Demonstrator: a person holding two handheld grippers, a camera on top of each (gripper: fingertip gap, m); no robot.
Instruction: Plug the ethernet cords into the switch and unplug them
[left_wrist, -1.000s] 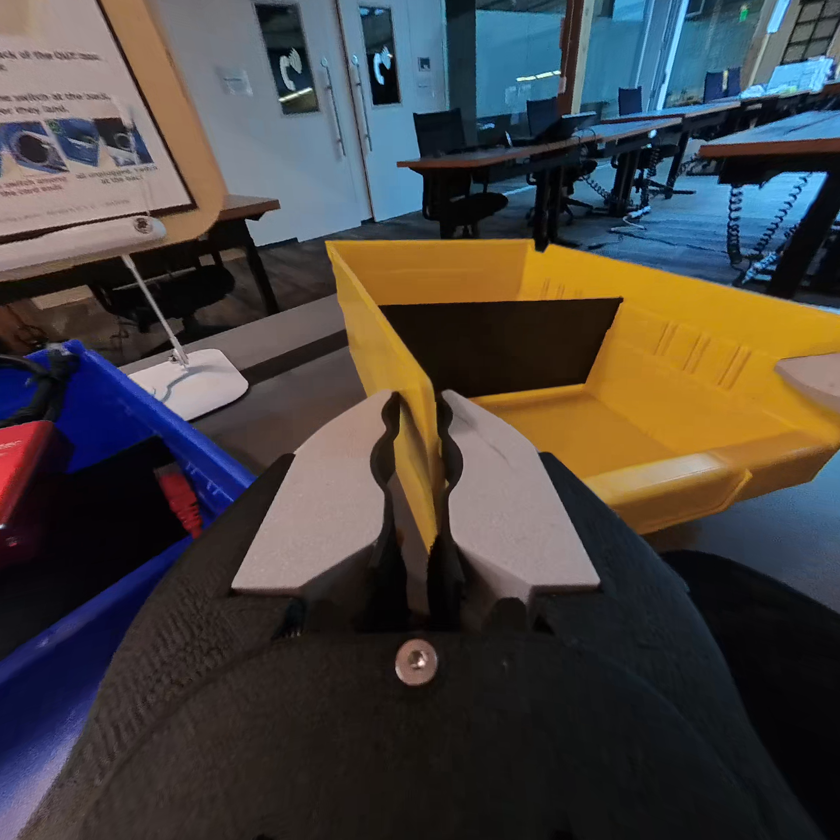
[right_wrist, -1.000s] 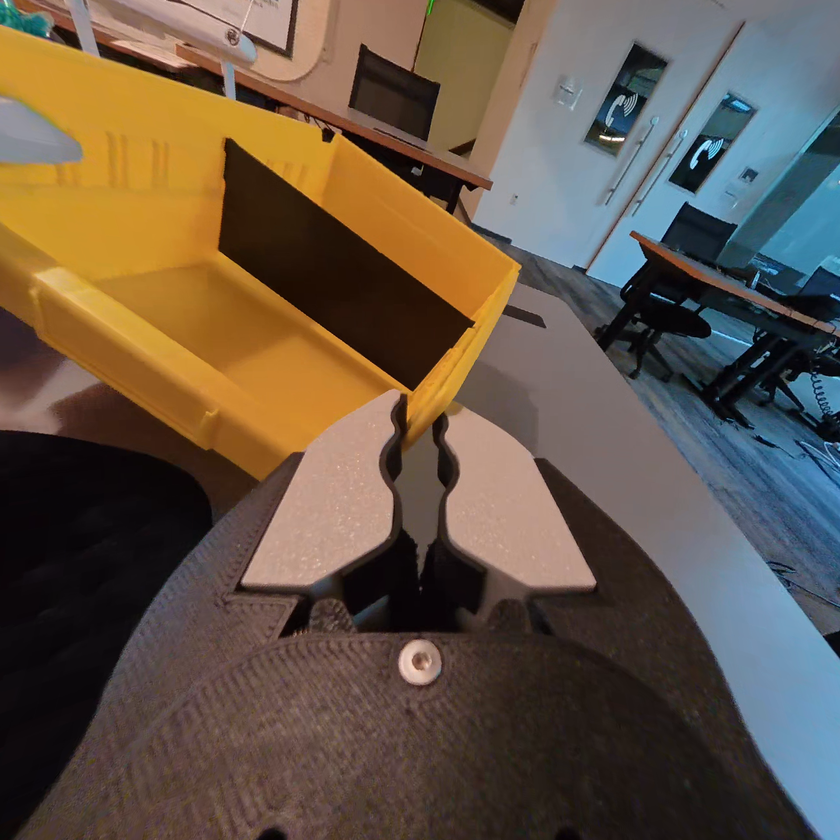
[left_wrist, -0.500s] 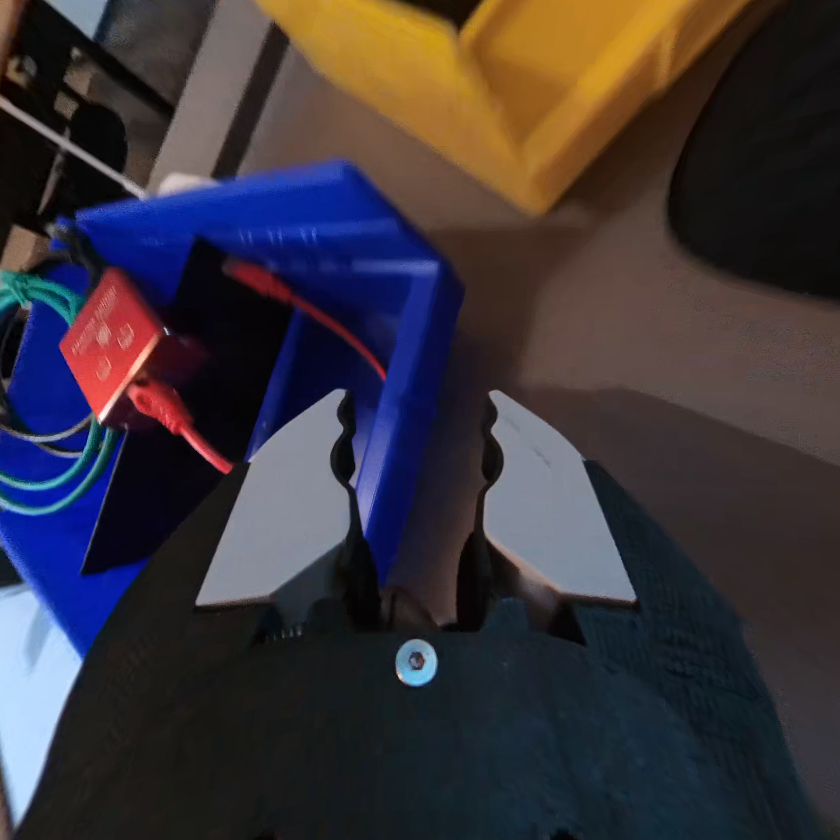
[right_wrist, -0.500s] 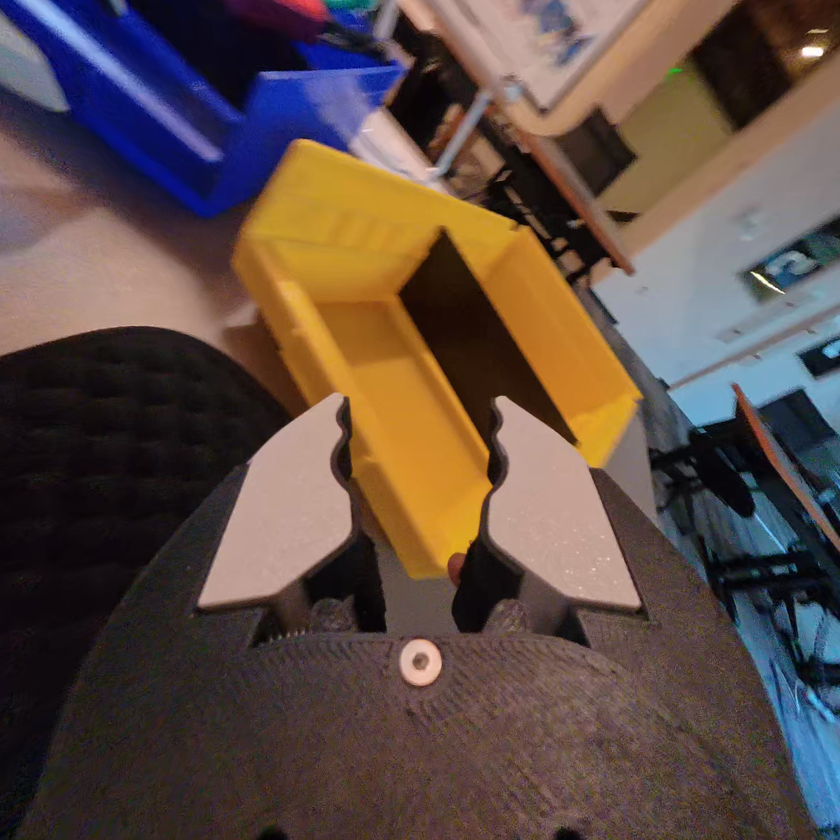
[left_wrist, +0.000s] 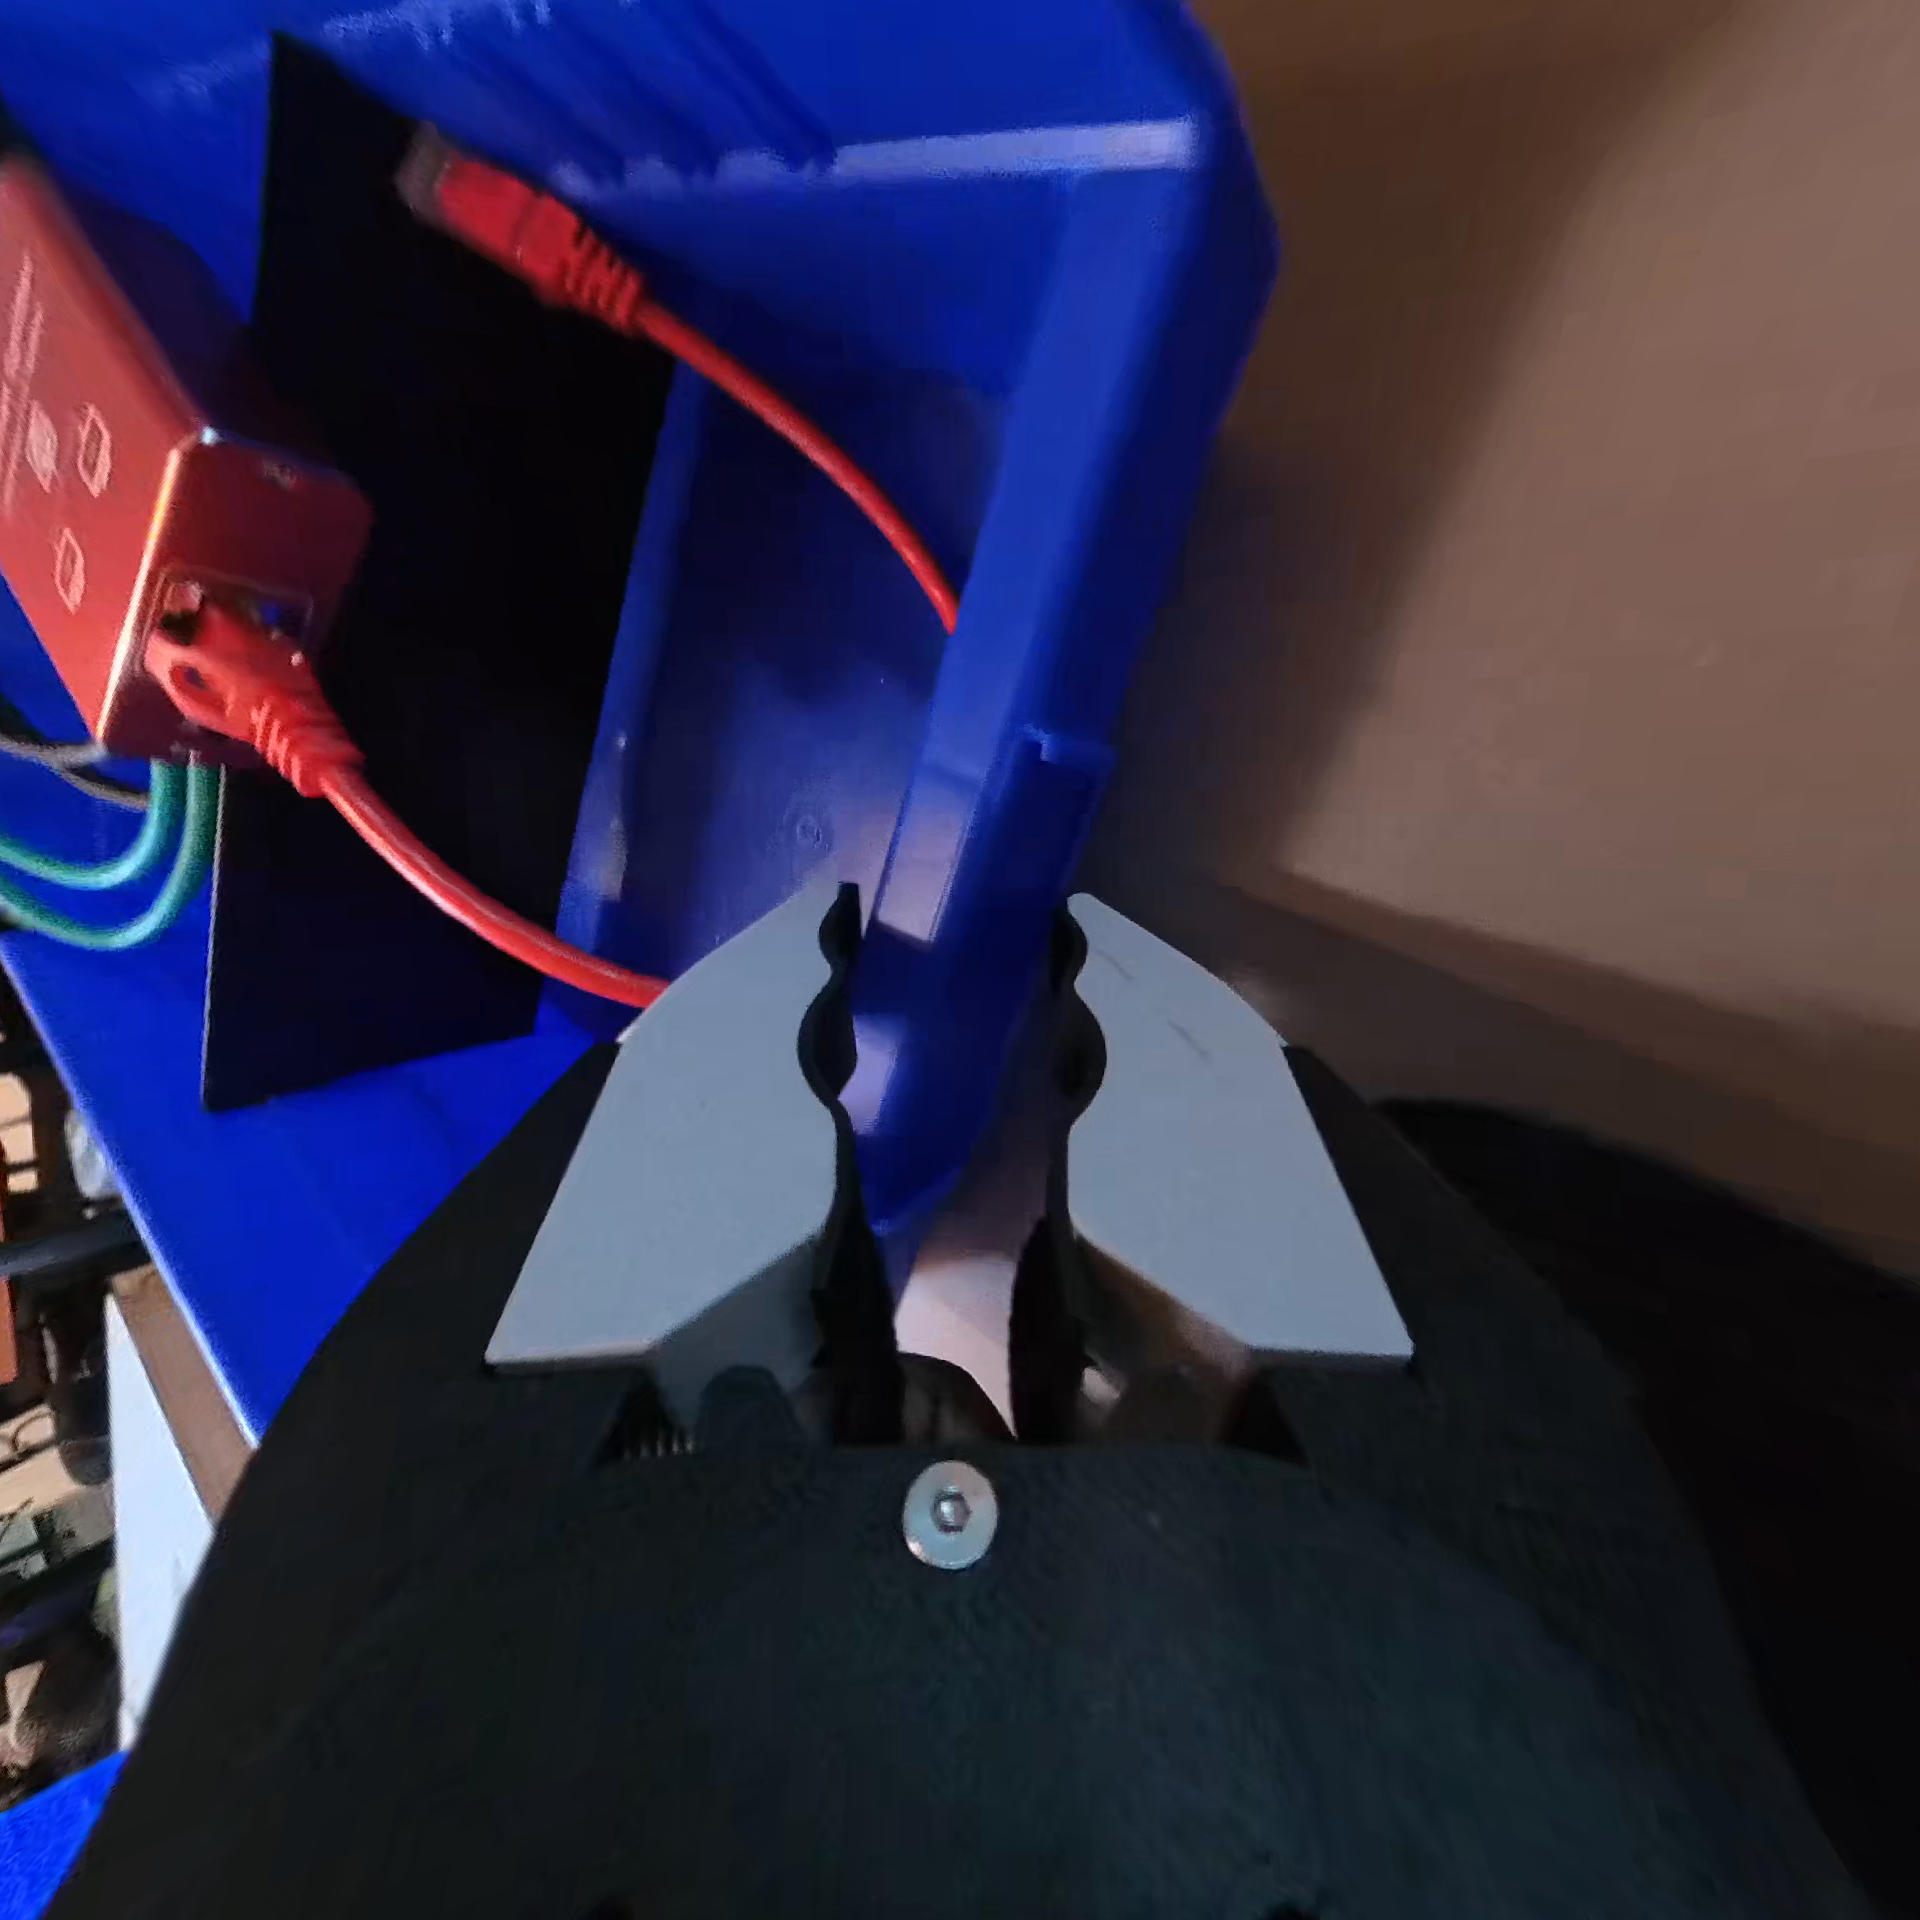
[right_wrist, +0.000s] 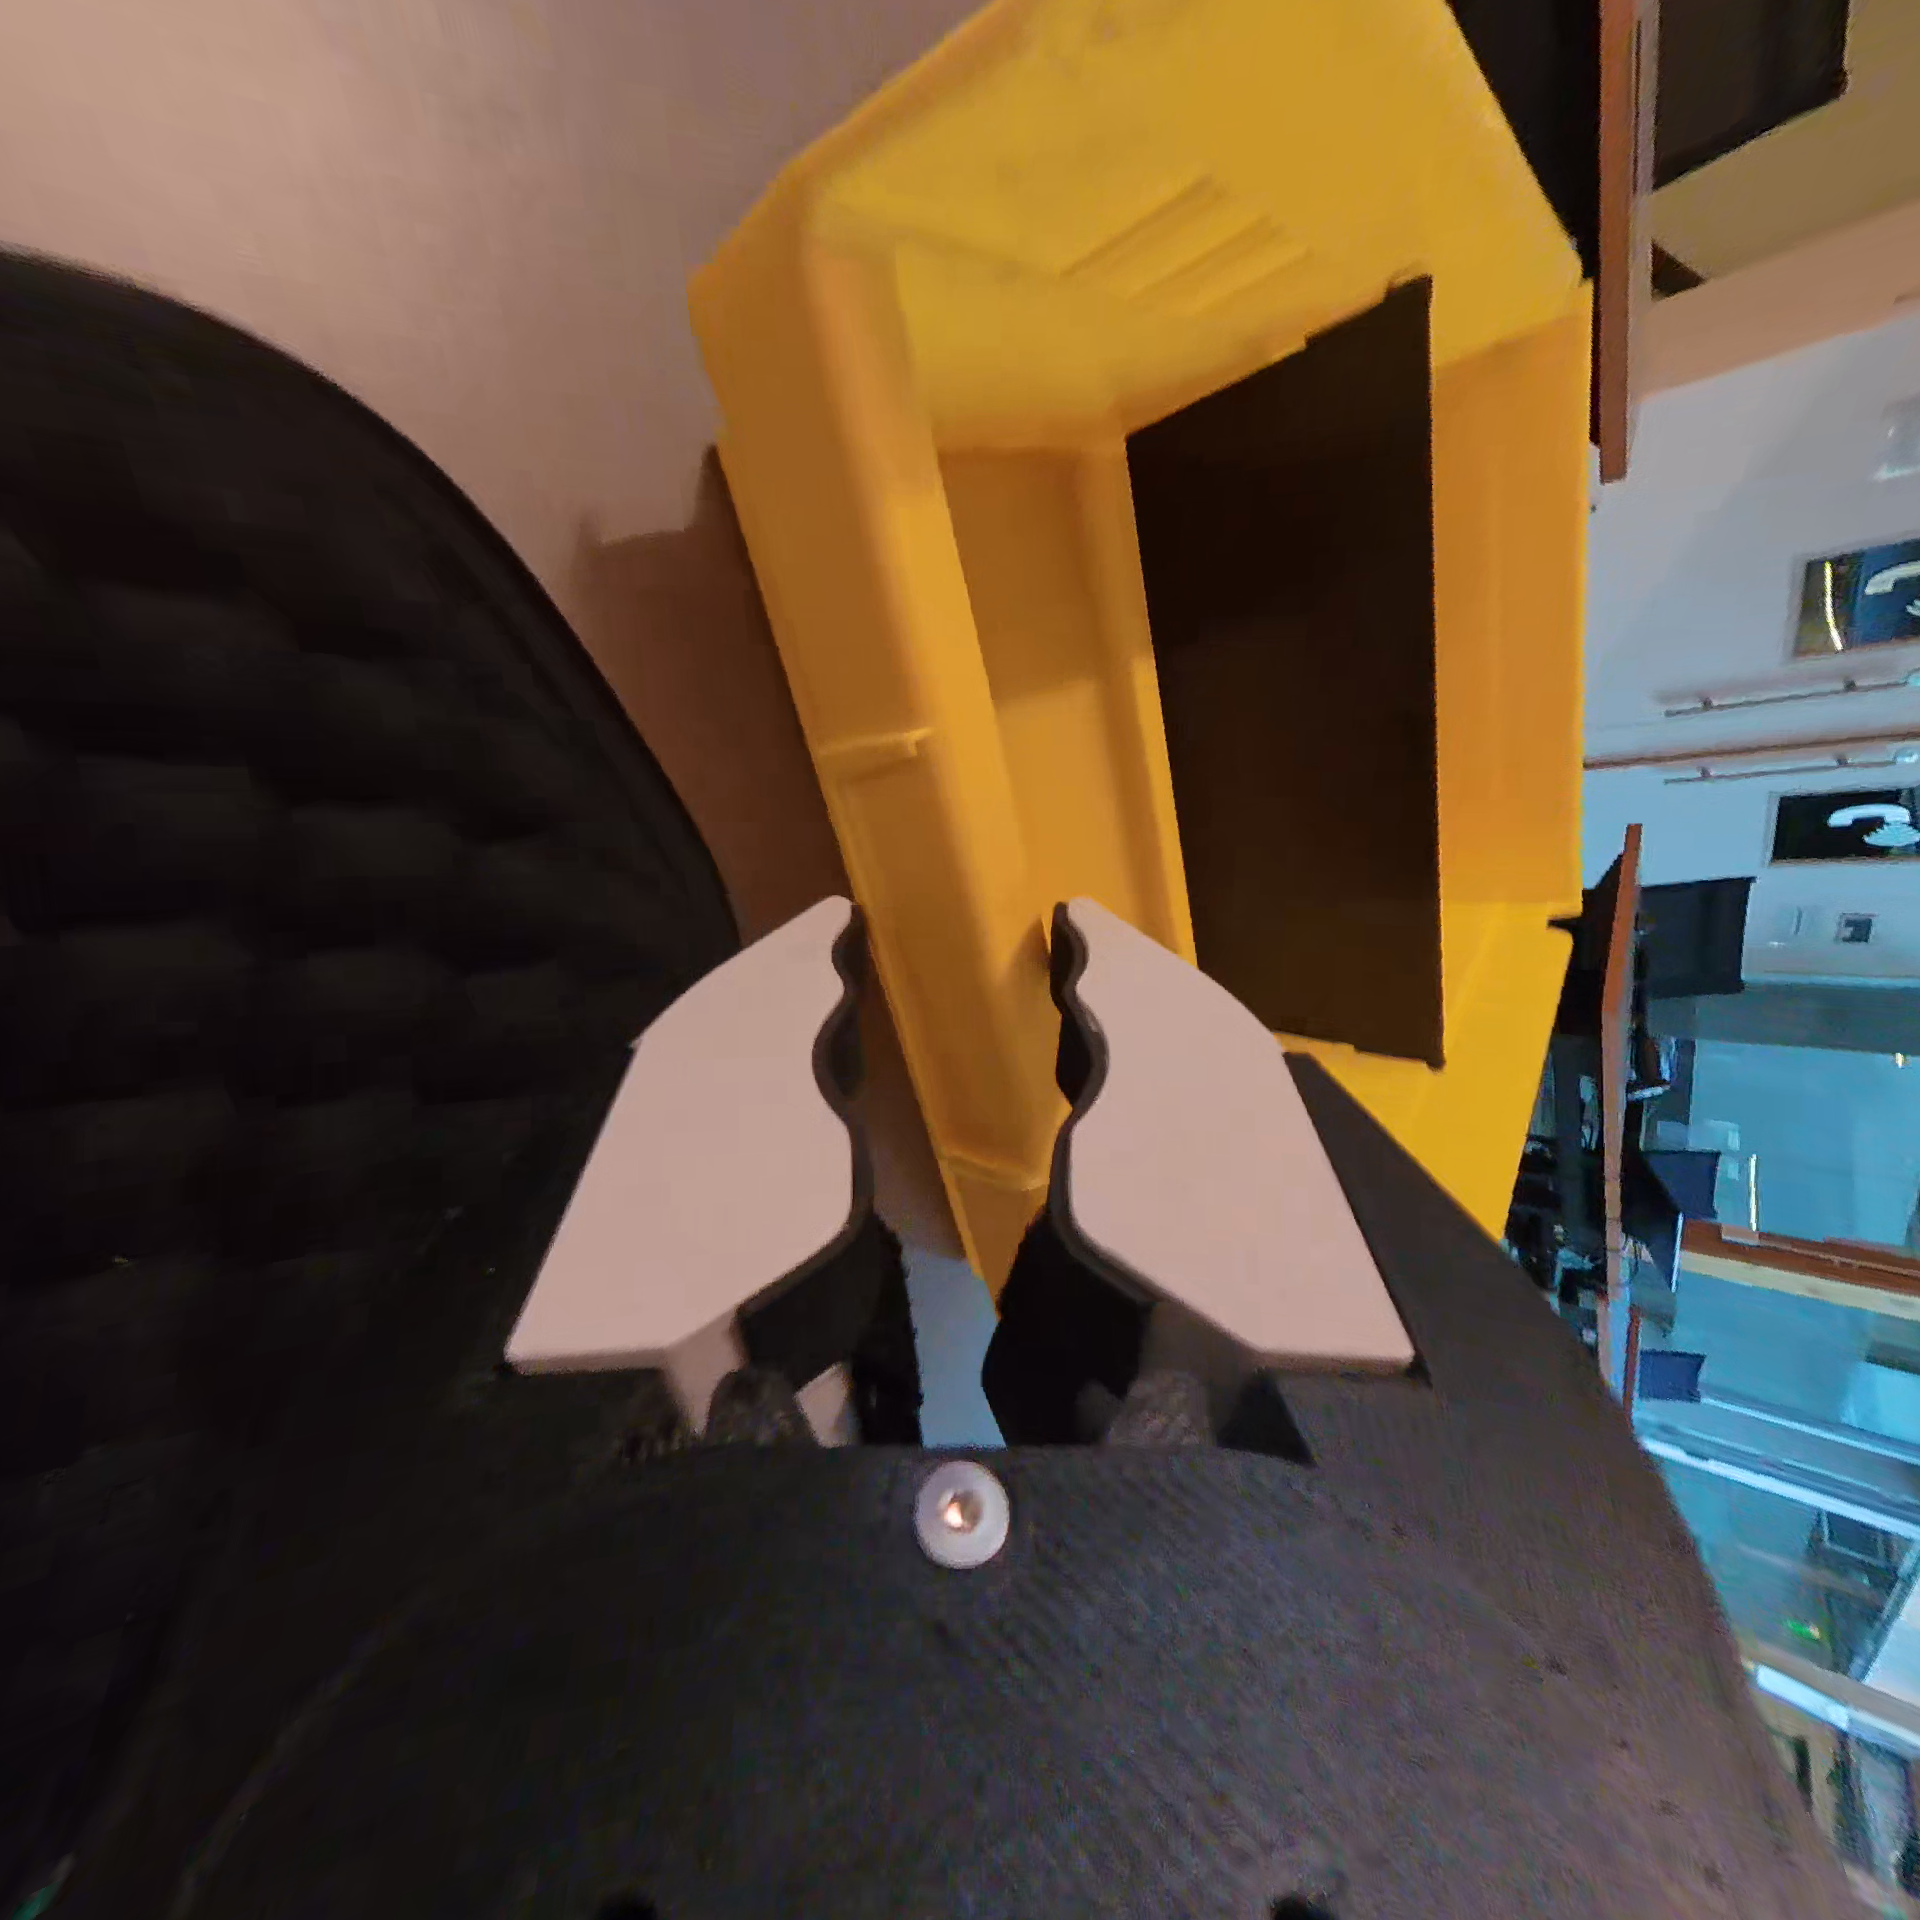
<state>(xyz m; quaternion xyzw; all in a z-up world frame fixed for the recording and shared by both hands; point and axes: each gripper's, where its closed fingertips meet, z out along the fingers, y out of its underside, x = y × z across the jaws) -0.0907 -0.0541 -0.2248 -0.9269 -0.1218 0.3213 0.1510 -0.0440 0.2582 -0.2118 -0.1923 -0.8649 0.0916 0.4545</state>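
In the left wrist view a red switch (left_wrist: 135, 520) lies in a blue bin (left_wrist: 1091, 436). A red ethernet cord (left_wrist: 821, 447) has one plug in the switch's end port (left_wrist: 239, 675). Its other plug (left_wrist: 509, 229) lies loose against the bin's far wall. Green cords (left_wrist: 125, 862) run under the switch. My left gripper (left_wrist: 951, 914) is open and empty, and its fingers frame the bin's near corner wall from above. My right gripper (right_wrist: 951, 914) is open and empty, and its fingers frame the front lip of a yellow bin (right_wrist: 914, 623).
The yellow bin holds only a black divider (right_wrist: 1299, 675). A black divider (left_wrist: 416, 644) also stands in the blue bin. A black textured mat (right_wrist: 312, 727) lies on the tan table (left_wrist: 1610, 520) between the bins. Office desks and glass doors lie beyond at the right (right_wrist: 1766, 935).
Both grippers let go of the yellow bin's side walls and opened. The left swung over to the blue bin and came closer. Both views tilted, and the jaws stand narrower than half a second ago.
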